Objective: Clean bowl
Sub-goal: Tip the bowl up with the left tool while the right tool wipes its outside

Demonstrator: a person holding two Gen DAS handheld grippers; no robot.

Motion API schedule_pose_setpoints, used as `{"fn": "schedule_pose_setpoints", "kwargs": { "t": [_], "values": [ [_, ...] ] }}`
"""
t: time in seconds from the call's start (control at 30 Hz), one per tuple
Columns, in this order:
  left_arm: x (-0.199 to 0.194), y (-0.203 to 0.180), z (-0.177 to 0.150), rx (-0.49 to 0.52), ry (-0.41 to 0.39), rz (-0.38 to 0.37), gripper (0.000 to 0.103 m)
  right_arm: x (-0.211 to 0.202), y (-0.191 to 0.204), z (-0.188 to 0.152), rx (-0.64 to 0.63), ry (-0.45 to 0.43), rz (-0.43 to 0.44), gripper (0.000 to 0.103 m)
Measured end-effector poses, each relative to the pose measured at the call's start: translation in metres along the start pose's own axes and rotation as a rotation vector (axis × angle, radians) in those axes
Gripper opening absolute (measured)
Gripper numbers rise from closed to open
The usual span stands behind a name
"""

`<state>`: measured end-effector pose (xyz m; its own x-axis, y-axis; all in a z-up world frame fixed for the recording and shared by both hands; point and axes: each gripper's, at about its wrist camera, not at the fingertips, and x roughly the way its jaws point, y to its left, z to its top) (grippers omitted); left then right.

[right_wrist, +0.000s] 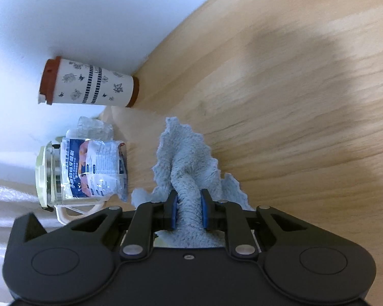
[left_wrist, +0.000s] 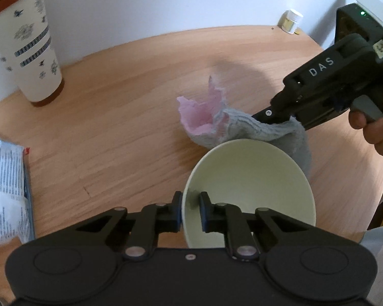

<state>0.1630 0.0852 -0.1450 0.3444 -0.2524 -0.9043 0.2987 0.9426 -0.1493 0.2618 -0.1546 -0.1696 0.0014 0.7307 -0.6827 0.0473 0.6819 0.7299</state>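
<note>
Two grips: my left gripper pinches the bowl by its near rim wall, one finger inside and one outside; my right gripper is clamped on the cloth.
Bowl position: tilted, at 5 o'clock in the left view, over the table.
Cloth position: bunched just behind the bowl's far rim, at 1 o'clock from it.
Risk, bowl: I judge that the thin rim pinch could pivot or slip under wiping pressure.
Risk, cloth: loose folds may drag outside the bowl.

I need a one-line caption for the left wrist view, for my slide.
Left gripper clamps the pale green bowl's rim while right gripper holds a grey-and-pink cloth behind it.
</note>
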Motion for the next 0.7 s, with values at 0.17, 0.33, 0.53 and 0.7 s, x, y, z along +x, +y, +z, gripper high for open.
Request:
{"fn": "schedule_pose_setpoints", "kwargs": {
  "t": [0.17,0.33,0.53,0.7],
  "values": [
    [-0.002,0.003,-0.008,-0.057,-0.036,0.005,0.014,0.014,-0.004,0.002,-0.004,0.045,-0.016,0.021],
    [-0.003,0.015,-0.012,-0.137,-0.052,-0.018,0.013,0.022,-0.006,0.003,-0.025,0.072,-0.040,0.019],
    [-0.003,0.029,-0.023,-0.212,-0.066,-0.033,0.012,0.021,0.002,0.004,-0.044,0.094,-0.054,0.019],
    [-0.003,0.037,-0.031,-0.266,-0.065,-0.047,0.012,0.017,0.009,0.003,-0.043,0.100,-0.019,0.019]
  ]
}}
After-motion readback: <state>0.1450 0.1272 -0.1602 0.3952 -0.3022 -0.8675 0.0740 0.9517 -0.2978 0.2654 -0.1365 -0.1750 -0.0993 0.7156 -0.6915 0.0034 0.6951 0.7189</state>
